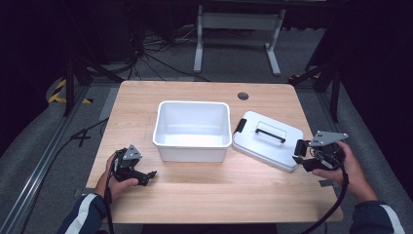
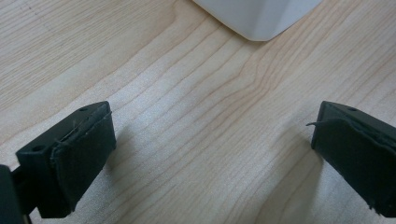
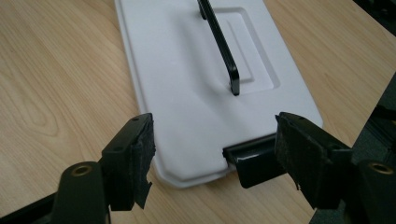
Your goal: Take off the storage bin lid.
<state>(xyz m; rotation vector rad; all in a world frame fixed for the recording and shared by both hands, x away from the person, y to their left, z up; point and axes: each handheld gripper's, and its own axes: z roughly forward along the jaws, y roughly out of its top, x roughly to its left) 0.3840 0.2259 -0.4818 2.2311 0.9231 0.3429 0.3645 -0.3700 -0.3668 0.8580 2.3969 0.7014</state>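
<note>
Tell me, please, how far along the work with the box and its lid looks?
Done: nothing evident; the white box sits open and the lid lies flat beside it. In hand: the open right gripper straddles the lid's near end. Left: likely lifting the lid onto the box.

The open white bin [image 1: 192, 129] sits just beyond the spread left gripper [image 1: 146, 176]; its black-handled lid [image 1: 267, 139] lies flat, apparently touching the spread right gripper [image 1: 300, 153].

A white table frame [image 1: 237, 29] and cables [image 1: 156, 53] on the grey floor [image 1: 44, 141].
</note>
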